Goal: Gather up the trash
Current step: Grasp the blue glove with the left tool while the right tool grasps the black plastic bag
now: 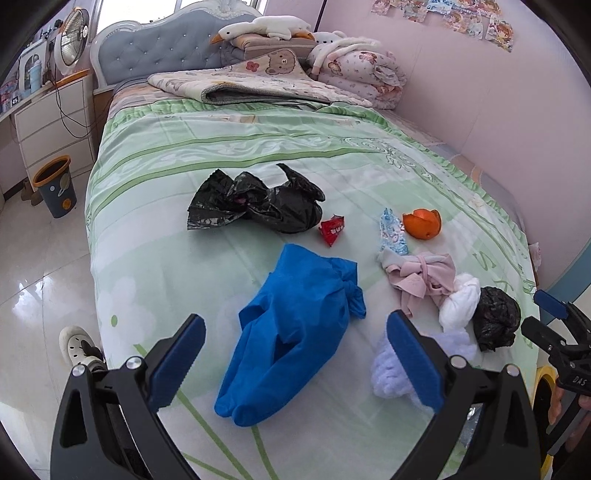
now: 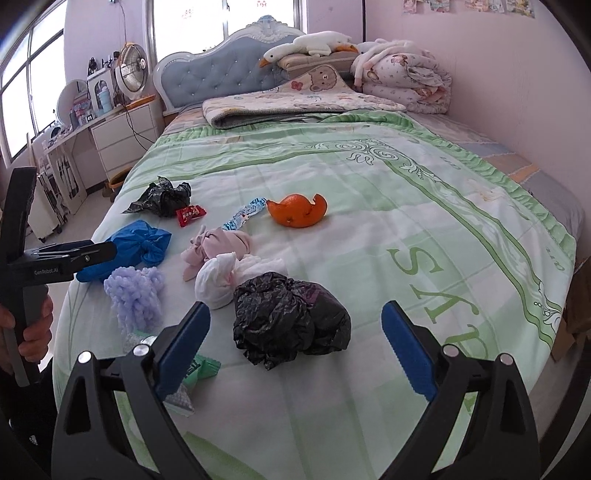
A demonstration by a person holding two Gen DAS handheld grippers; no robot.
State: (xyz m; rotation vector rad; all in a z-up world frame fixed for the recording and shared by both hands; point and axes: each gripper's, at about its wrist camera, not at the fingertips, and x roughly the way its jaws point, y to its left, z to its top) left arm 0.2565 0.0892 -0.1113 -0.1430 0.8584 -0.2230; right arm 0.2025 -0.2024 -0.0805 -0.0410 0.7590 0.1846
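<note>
Trash lies on the green bedspread (image 1: pixel 258 147). My left gripper (image 1: pixel 295 365) is open and empty over a blue bag (image 1: pixel 295 325). Beyond it lie a large black bag (image 1: pixel 258 201), a red wrapper (image 1: pixel 332 229), a blue-white wrapper (image 1: pixel 392 232) and an orange peel (image 1: pixel 422 223). My right gripper (image 2: pixel 295 347) is open and empty around a crumpled black bag (image 2: pixel 288 317), not touching it. The orange peel (image 2: pixel 297 211), red wrapper (image 2: pixel 190 214) and blue bag (image 2: pixel 136 247) show further off. A green wrapper (image 2: pixel 201 369) lies by my right gripper's left finger.
A pink cloth (image 1: pixel 421 277), a white cloth (image 1: pixel 460 302) and a purple fluffy cloth (image 2: pixel 136 295) lie among the trash. A waste bin (image 1: pixel 55 184) stands on the floor left of the bed. Folded quilts and a plush goose (image 1: pixel 258 27) are at the headboard.
</note>
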